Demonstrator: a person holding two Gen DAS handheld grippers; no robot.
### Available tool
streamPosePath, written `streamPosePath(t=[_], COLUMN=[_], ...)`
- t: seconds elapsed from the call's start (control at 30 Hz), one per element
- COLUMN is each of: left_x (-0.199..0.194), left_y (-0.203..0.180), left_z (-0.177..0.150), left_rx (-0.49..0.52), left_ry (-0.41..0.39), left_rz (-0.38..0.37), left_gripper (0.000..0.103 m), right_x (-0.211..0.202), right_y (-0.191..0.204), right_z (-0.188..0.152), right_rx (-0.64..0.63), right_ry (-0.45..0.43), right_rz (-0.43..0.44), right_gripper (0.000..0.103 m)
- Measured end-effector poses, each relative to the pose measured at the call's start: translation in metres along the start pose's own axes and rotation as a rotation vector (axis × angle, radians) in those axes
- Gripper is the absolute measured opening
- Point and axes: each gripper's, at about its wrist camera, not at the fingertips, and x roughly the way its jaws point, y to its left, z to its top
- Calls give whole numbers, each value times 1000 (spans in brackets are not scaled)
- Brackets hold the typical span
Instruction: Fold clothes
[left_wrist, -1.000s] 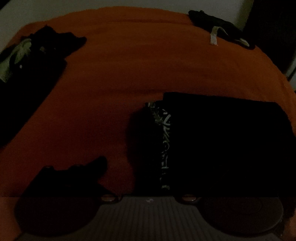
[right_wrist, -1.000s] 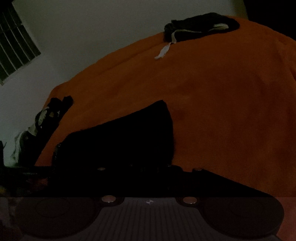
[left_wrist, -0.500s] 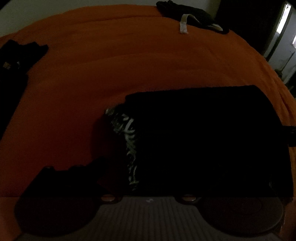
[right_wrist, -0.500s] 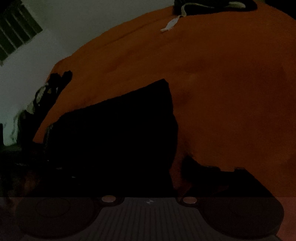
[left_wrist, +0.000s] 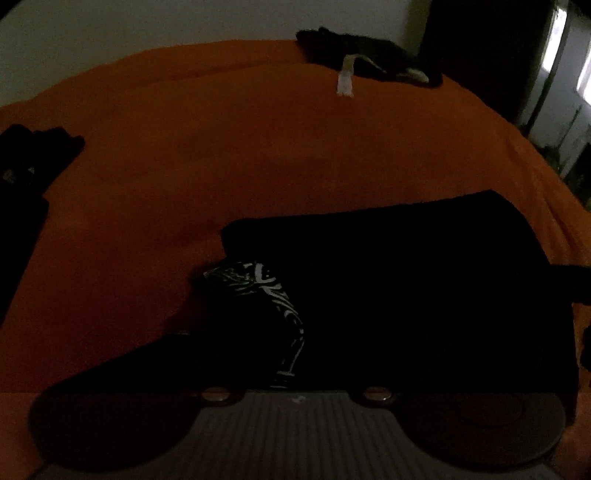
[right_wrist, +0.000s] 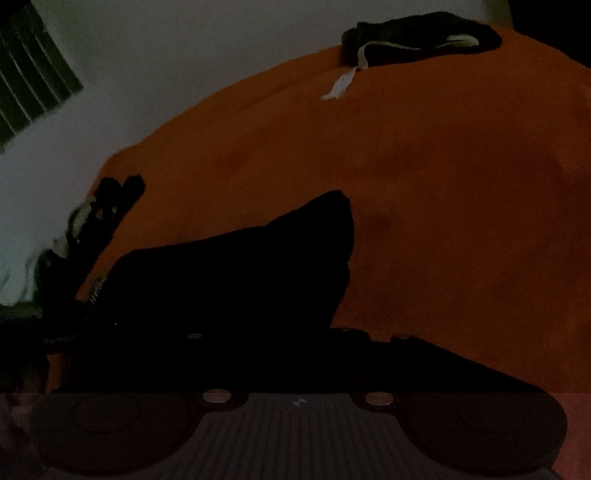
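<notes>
A dim room: an orange bed (left_wrist: 258, 155) with a black folded garment (left_wrist: 424, 295) lying just ahead of the left fingers (left_wrist: 122, 373), a patterned piece (left_wrist: 273, 295) tucked at its near-left edge. The right fingers (right_wrist: 424, 354) sit low at the garment's right side. Too dark to tell how far either pair is open — or whether it holds cloth. The fold looks nearly finished; next likely calls for smoothing or setting aside. Other dark clothes (left_wrist: 369, 55) lie well beyond.
</notes>
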Motion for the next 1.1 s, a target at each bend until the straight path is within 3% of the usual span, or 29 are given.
streamPosePath(t=[0.2, 0.5, 0.6, 0.8, 0.93, 1.03, 1.1], left_x=[-21, -47, -37, 2, 17, 25, 45], left_y=[-5, -12, -22, -43, -55, -55, -53], left_z=[-1, 28, 57, 131, 163, 187, 205], left_rx=[25, 47, 81, 58, 54, 24, 16], left_ry=[-75, -299, -378, -513, -620, -638, -569], left_rz=[27, 35, 44, 9, 7, -15, -28], left_gripper=[23, 23, 23, 23, 21, 21, 21], right_x=[-22, -51, -47, -27, -26, -26, -16], right_y=[25, 47, 35, -21, -53, -63, -62], right_z=[1, 30, 58, 135, 178, 206, 223], right_rx=[-112, -279, -311, -312, -288, -261, -289], right_ry=[-77, -290, -361, -467, -524, -519, -470], right_rz=[-64, -128, -135, -137, -179, -229, -284], right_gripper=[12, 12, 12, 12, 12, 12, 12])
